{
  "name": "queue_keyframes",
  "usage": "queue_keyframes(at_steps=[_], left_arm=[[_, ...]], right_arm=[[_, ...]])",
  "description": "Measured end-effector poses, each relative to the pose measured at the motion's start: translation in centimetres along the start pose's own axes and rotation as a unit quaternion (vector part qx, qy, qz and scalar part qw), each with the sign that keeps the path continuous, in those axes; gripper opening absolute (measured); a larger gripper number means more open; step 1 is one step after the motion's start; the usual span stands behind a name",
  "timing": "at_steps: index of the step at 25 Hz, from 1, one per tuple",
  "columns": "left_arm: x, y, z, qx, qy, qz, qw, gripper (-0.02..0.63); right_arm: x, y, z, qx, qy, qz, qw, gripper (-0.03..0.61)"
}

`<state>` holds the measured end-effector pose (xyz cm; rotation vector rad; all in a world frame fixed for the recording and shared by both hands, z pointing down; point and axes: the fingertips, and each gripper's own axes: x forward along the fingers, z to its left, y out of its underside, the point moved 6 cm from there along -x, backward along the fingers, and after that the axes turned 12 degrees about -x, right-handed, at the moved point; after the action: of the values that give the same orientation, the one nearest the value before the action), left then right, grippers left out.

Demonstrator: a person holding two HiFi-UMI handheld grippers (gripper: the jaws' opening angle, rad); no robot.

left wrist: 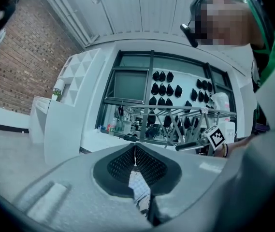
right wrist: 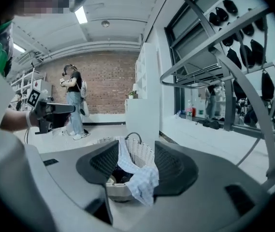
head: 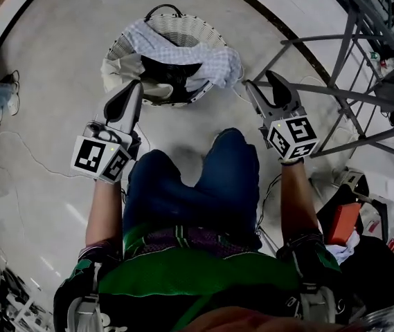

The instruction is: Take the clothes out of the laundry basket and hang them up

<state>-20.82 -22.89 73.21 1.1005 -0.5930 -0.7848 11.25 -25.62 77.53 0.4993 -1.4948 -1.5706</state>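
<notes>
1. The grey metal drying rack [head: 352,33] stands off to my right, well apart from the basket.
2. The white wicker laundry basket [head: 203,30] sits on the pale floor just ahead of my knees, between my two tools.
3. A blue checked cloth [head: 210,61] lies across the basket and spills over its right rim.
4. A cream garment [head: 117,71] hangs over the left rim, and something dark [head: 165,71] lies inside.
5. My right gripper [head: 266,87] is beside the basket's right edge. Its jaws are spread with nothing held, and the basket and checked cloth show beyond the gap.
6. My left gripper [head: 136,85] is at the left rim, over the cream garment, with its jaws pressed together. A sliver of checked fabric shows below where the pads meet, but I cannot tell whether it is pinched or just behind them.
</notes>
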Motion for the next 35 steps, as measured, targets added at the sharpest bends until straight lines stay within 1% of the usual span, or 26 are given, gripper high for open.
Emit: queue_keyframes(at_steps=[3,6,8,10,13,15,19,23,27,31,35], left_arm=[[0.1,3.6,1.2,-0.002,0.008,-0.009,0.9999,0.018],[-0.2,6.5,1.7,0.004,0.021,-0.013,0.9997,0.018],[-0.4,7.9,2.0,0.012,0.031,-0.016,0.9993,0.018],[-0.8,9.1,2.2,0.012,0.038,-0.019,0.999,0.018],[-1.6,10.5,2.3,0.021,0.041,-0.017,0.9988,0.018],[-1.9,11.1,2.3,0.026,0.04,-0.013,0.9988,0.018],[-2.3,11.3,2.7,0.001,0.035,-0.02,0.9992,0.018],[-1.8,11.5,3.1,0.009,0.027,-0.014,0.9995,0.018],[-0.9,12.0,3.6,0.007,0.016,-0.012,0.9998,0.018],[-0.2,12.6,4.3,0.004,0.003,-0.003,1.0,0.018],[0.5,12.9,5.2,0.0,-0.009,0.0,1.0,0.018]], right_arm=[[0.6,3.7,0.9,-0.017,0.001,0.0,1.0,0.215],[0.8,7.1,2.0,-0.02,0.006,-0.002,1.0,0.215],[1.1,9.3,2.6,-0.029,0.007,-0.001,1.0,0.215],[1.8,11.5,3.1,-0.038,0.005,0.005,0.999,0.216],[3.2,14.1,4.1,-0.032,0.001,0.009,0.999,0.216],[4.2,15.4,4.8,-0.029,-0.003,0.011,1.0,0.216],[6.4,17.2,5.0,-0.024,-0.008,0.019,1.0,0.218],[9.0,19.0,4.7,-0.024,-0.019,0.035,0.999,0.227],[11.3,20.4,3.8,-0.031,-0.029,0.049,0.998,0.233],[13.0,21.3,3.4,-0.045,-0.041,0.058,0.996,0.242],[14.8,22.2,3.7,-0.076,-0.056,0.072,0.993,0.258]])
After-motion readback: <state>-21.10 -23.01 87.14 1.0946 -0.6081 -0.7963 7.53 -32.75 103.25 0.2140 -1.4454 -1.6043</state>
